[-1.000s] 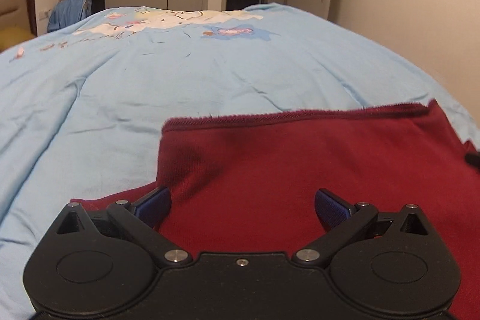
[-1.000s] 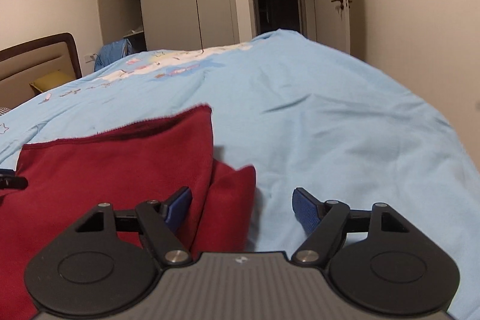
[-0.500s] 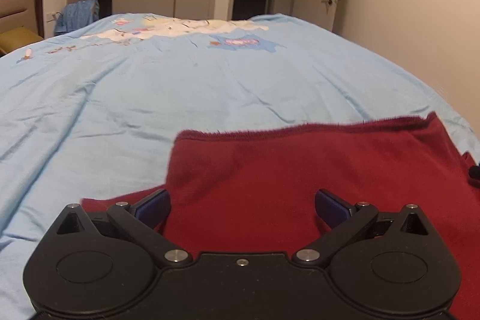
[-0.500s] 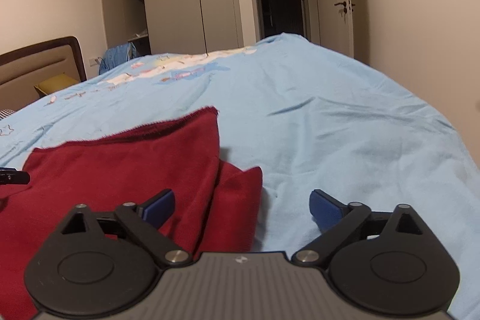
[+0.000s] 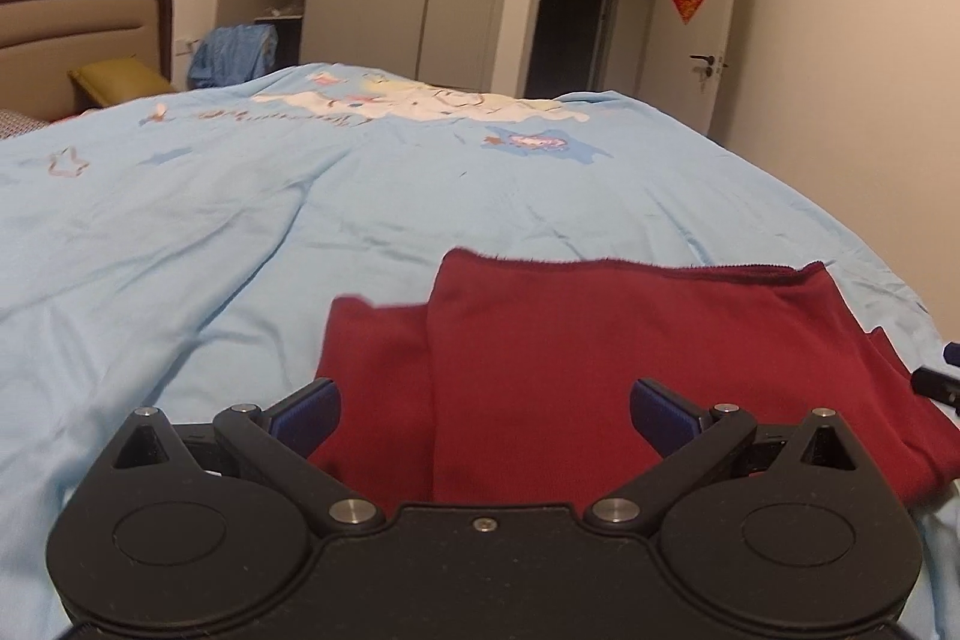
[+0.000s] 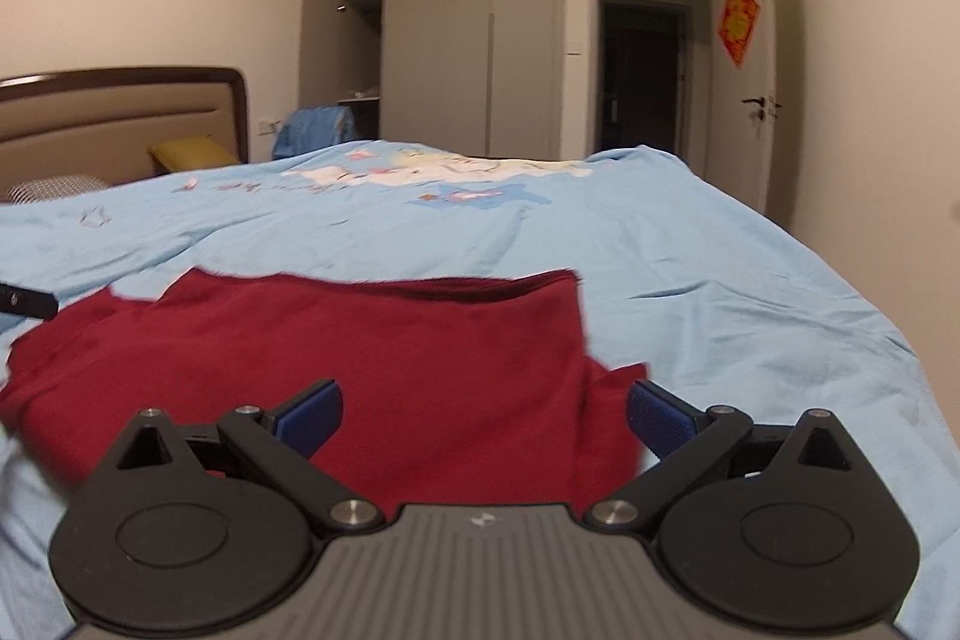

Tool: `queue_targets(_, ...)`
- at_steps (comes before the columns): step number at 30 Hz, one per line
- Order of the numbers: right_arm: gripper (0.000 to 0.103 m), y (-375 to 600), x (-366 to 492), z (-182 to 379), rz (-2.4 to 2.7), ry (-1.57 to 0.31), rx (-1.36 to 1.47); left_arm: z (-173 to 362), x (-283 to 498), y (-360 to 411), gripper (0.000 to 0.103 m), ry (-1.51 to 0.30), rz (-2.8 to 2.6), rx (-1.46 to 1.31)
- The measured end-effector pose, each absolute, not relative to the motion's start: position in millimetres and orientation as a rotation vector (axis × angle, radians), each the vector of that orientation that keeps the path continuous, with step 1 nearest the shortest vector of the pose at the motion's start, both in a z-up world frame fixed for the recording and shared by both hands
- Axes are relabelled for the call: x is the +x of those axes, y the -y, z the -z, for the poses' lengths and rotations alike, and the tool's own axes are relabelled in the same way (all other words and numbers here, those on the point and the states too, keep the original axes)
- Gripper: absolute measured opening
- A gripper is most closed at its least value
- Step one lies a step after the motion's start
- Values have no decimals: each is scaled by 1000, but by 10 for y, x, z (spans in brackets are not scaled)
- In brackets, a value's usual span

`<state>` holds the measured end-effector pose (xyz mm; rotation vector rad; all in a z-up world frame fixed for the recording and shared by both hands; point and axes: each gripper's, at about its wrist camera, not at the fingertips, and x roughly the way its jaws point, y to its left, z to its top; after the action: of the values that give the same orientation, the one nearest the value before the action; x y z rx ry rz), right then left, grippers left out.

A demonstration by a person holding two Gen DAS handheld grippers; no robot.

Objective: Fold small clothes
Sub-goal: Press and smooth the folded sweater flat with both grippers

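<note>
- The red garment (image 5: 630,358) lies partly folded on the light blue bedspread (image 5: 300,220), an upper layer doubled over a lower one that sticks out at both sides.
- The left gripper (image 5: 485,415) and the right gripper (image 6: 483,415) both hang above its near edge, fingers spread wide and holding nothing.
- The next fold probably goes best if each gripper takes a near corner, catching both layers, and the two lift evenly so that the edges stay square.
- Each gripper's body hides the garment's near edge, so I cannot tell how that edge lies.
- What kind of garment it is cannot be made out; its far edge is blurred in the right wrist view.
</note>
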<state>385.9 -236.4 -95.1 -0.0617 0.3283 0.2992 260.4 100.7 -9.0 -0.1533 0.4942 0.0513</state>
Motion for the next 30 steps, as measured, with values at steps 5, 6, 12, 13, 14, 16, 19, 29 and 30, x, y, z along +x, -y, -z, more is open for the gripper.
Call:
queue_targets(5, 103, 2126, 3649, 1130, -320, -335, -92, 210, 2292, -997, 102, -516, -98, -201)
queue_targets(6, 103, 2110, 3625, 1177, -318, -346, -82, 240, 2249, -989, 102, -523, -101, -209)
queue_targets(12, 103, 2142, 3488, 1447, -310, -395, 7, 448, 2088, -996, 102, -573, -128, -316)
queue_targets(13, 103, 2147, 3472, 1465, -311, -393, 11, 472, 2071, -1002, 102, -579, -133, -334)
queue_targets(14, 103, 2148, 3458, 1479, -311, -388, 10, 491, 2049, -1000, 102, -580, -139, -345)
queue_targets(16, 103, 2140, 3450, 1488, -307, -385, 5, 488, 2027, -983, 102, -576, -144, -342)
queue_targets(19, 103, 2127, 3443, 1501, -303, -382, 2, 434, 2016, -966, 102, -562, -135, -336)
queue_targets(29, 103, 2242, 3440, 1378, -288, -361, 80, 180, 2585, -1042, 89, -487, -24, -259)
queue_targets(30, 103, 2264, 3454, 1347, -282, -358, 92, 188, 2686, -1071, 86, -496, -13, -266)
